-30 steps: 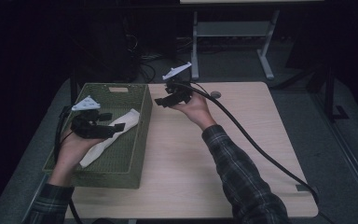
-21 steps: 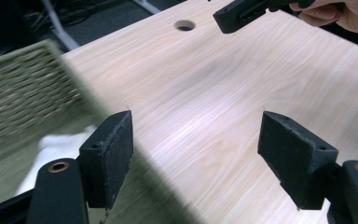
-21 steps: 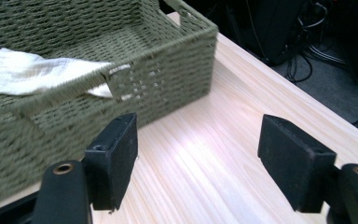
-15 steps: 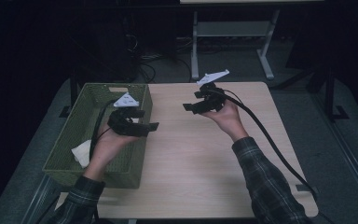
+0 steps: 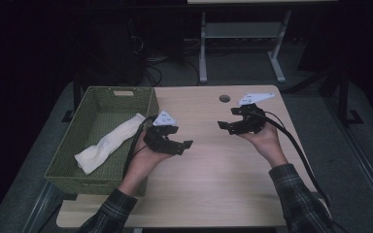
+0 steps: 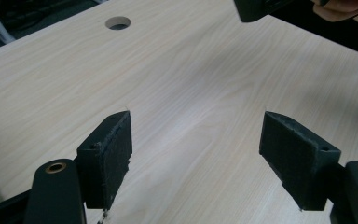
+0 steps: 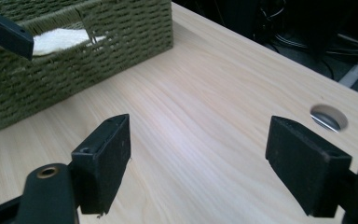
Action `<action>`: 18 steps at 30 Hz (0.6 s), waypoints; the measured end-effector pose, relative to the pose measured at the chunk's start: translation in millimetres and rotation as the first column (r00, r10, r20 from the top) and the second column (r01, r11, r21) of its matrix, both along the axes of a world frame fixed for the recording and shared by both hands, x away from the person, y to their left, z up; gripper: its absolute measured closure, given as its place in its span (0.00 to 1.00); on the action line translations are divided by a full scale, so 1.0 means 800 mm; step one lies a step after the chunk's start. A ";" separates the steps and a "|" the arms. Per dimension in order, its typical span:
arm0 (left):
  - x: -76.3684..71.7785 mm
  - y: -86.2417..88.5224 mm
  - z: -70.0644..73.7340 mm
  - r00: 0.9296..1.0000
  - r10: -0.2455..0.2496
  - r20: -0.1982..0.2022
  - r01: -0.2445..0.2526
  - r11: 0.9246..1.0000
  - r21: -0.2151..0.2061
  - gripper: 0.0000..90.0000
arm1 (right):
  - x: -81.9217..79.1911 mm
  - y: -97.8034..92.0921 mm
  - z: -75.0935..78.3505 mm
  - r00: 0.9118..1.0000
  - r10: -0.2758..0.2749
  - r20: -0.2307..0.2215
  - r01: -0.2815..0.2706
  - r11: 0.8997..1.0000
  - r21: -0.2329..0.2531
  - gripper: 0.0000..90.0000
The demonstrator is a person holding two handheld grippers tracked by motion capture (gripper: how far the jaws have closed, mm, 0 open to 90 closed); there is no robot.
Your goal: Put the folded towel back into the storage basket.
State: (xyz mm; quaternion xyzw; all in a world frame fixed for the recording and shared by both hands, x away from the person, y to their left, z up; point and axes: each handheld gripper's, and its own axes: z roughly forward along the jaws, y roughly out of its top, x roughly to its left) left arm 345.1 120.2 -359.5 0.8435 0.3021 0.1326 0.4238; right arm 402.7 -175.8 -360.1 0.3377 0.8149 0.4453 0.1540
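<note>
A green woven basket (image 5: pixel 68 165) stands at the table's left, with a white cloth (image 5: pixel 110 141) lying inside it. My left gripper (image 5: pixel 180 146) hovers over the bare table just right of the basket; its jaws stand wide open and empty (image 6: pixel 196 156). To the right, my right gripper (image 5: pixel 226 127) faces it over the wood, also open with nothing between its jaws (image 7: pixel 198 161). In the right gripper view the basket wall (image 7: pixel 74 56) and a bit of the cloth (image 7: pixel 60 39) show at upper left.
The light wooden table (image 5: pixel 213 184) has a round cable hole (image 5: pixel 224 98) near its far edge. Black cables (image 5: pixel 296 145) trail from the right gripper off the table's right side. A metal stand (image 5: pixel 243 34) sits on the floor behind.
My left gripper came out of the basket, leaving the cloth inside, and moved right over the table. My right gripper shifted right and toward the near side.
</note>
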 end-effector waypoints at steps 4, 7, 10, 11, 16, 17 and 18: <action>-0.010 -0.012 -0.018 1.000 -0.003 0.025 0.003 1.000 0.007 0.25 | -0.015 -0.021 -0.012 1.000 -0.019 0.003 0.019 1.000 0.000 0.23; -0.015 -0.019 -0.036 1.000 -0.022 0.022 0.021 0.999 0.037 0.25 | -0.028 -0.036 -0.024 0.999 -0.032 -0.003 0.032 0.999 0.005 0.21; -0.019 -0.023 -0.045 1.000 -0.027 0.015 0.027 0.999 0.037 0.24 | -0.037 -0.045 -0.033 0.999 -0.040 -0.004 0.040 0.999 0.004 0.21; -0.021 -0.024 -0.052 0.999 -0.036 0.012 0.035 0.998 0.050 0.24 | -0.045 -0.054 -0.042 0.999 -0.053 -0.011 0.053 0.999 0.011 0.20; -0.025 -0.026 -0.069 0.999 -0.051 0.011 0.050 0.997 0.059 0.22 | -0.065 -0.074 -0.064 0.997 -0.073 -0.036 0.073 0.997 0.014 0.18; -0.026 -0.026 -0.072 0.999 -0.054 0.007 0.054 0.997 0.063 0.22 | -0.070 -0.078 -0.068 0.996 -0.078 -0.043 0.079 0.997 0.014 0.18; -0.026 -0.026 -0.072 0.999 -0.054 0.007 0.054 0.997 0.063 0.22 | -0.070 -0.078 -0.068 0.996 -0.078 -0.043 0.079 0.997 0.014 0.18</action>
